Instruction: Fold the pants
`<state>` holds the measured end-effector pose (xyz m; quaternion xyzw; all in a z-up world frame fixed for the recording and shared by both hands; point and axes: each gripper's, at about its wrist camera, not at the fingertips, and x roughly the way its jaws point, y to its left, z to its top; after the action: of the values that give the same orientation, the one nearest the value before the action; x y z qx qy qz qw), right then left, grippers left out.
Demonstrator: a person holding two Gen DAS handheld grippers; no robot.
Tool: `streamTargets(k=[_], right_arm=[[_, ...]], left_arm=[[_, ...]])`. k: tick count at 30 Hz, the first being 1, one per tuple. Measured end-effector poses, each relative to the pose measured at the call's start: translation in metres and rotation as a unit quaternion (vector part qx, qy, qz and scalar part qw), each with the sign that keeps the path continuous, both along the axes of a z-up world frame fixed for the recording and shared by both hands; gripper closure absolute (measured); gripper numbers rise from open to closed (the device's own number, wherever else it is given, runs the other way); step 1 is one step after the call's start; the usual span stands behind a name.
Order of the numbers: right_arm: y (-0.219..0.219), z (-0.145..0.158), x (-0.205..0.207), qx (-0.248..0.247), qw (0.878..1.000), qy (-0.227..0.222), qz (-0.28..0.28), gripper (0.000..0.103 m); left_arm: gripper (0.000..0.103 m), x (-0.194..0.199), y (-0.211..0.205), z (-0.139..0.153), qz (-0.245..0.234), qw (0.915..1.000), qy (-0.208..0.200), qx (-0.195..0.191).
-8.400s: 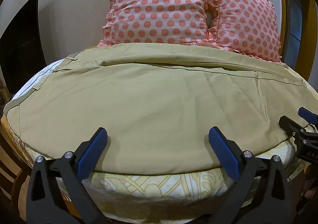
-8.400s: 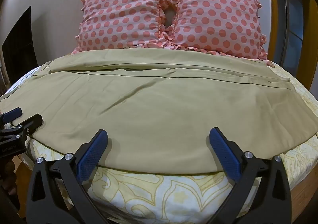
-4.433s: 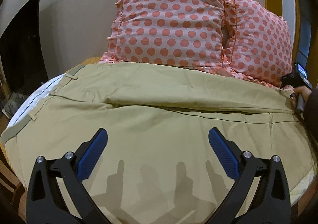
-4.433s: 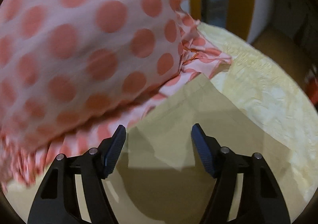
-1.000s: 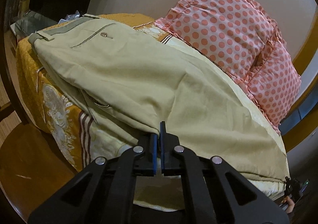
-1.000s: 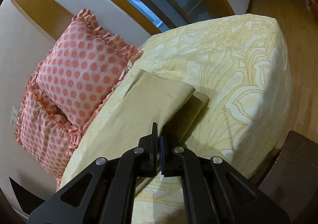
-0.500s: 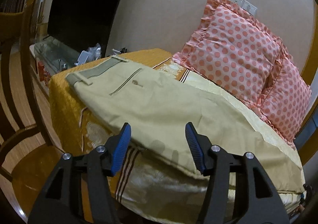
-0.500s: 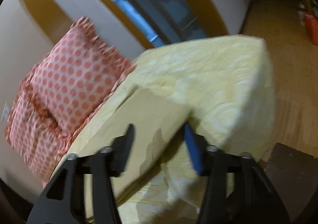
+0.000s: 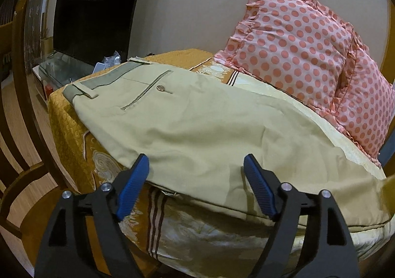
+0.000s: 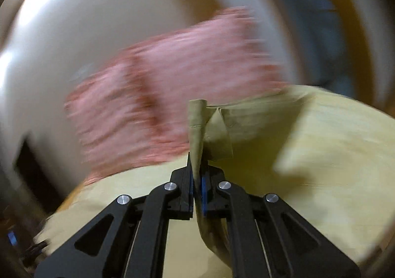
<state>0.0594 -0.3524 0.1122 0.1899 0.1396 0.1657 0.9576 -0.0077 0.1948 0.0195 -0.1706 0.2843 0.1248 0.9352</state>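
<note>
With the pants [image 9: 202, 130] lying lengthwise on the bed [image 9: 69, 130], the right gripper [image 10: 196, 179] clamps the hem end (view blurred) while the left gripper [image 9: 196, 186] hovers released near the seat; next, carry the hem toward the waistband [image 9: 103, 78].

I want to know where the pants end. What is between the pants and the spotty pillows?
In the left wrist view, a strip of pale yellow bedspread lies bare between the pants and the pillows.

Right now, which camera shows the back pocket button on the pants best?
The left wrist view: the button sits sharp beside the pocket slit on the pants. The right wrist view is motion-blurred and shows only a pinched cuff, no button.
</note>
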Motion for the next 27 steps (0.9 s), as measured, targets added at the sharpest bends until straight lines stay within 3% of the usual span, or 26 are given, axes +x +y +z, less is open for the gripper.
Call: streamTargets(k=[3, 5, 8, 10, 12, 14, 16, 17, 19, 20, 21, 23, 27], right_arm=[[0.102, 0.006, 0.01, -0.021, 0.988, -0.011, 0.15, 0.098], [0.174, -0.011, 0.011, -0.073, 0.968, 0.018, 0.237, 0.098], [0.254, -0.059, 0.002, -0.192, 0.916, 0.11, 0.335, 0.092], [0.268, -0.076, -0.015, -0.211, 0.898, 0.121, 0.367, 0.082], [0.262, -0.071, -0.023, -0.198, 0.904, 0.106, 0.364, 0.07], [0.246, -0.059, -0.022, -0.167, 0.926, 0.077, 0.329, 0.064], [0.24, -0.057, -0.014, -0.175, 0.943, 0.074, 0.272, 0.063], [0.241, -0.062, -0.004, -0.198, 0.943, 0.092, 0.253, 0.063], [0.258, -0.082, 0.007, -0.262, 0.921, 0.145, 0.248, 0.062], [0.258, -0.08, 0.0, -0.263, 0.924, 0.125, 0.249, 0.061], [0.262, -0.08, -0.004, -0.267, 0.918, 0.127, 0.263, 0.054], [0.269, -0.082, -0.007, -0.282, 0.917, 0.118, 0.257, 0.051], [0.258, -0.086, -0.011, -0.253, 0.921, 0.123, 0.27, 0.041]], left_arm=[[0.023, -0.003, 0.004, 0.003, 0.005, 0.9998, -0.007, -0.018], [0.023, -0.008, 0.009, 0.006, 0.007, 0.9994, -0.014, -0.031], [0.023, -0.016, 0.022, 0.007, 0.028, 0.999, -0.019, -0.03], [0.023, -0.022, 0.033, 0.006, 0.045, 0.9981, -0.026, -0.034], [0.023, -0.026, 0.05, 0.001, 0.068, 0.996, -0.027, -0.052], [0.023, -0.026, 0.061, -0.002, 0.079, 0.9939, -0.029, -0.071], [0.023, -0.025, 0.069, -0.004, 0.087, 0.9926, -0.033, -0.078], [0.023, -0.024, 0.071, -0.005, 0.091, 0.9924, -0.033, -0.076], [0.023, -0.021, 0.076, -0.004, 0.099, 0.9924, -0.033, -0.065], [0.023, -0.019, 0.077, -0.004, 0.102, 0.9923, -0.032, -0.063], [0.023, -0.017, 0.081, -0.005, 0.104, 0.9921, -0.03, -0.062], [0.023, -0.013, 0.086, -0.005, 0.108, 0.9915, -0.031, -0.065], [0.023, -0.002, 0.091, -0.003, 0.111, 0.9918, -0.031, -0.056]])
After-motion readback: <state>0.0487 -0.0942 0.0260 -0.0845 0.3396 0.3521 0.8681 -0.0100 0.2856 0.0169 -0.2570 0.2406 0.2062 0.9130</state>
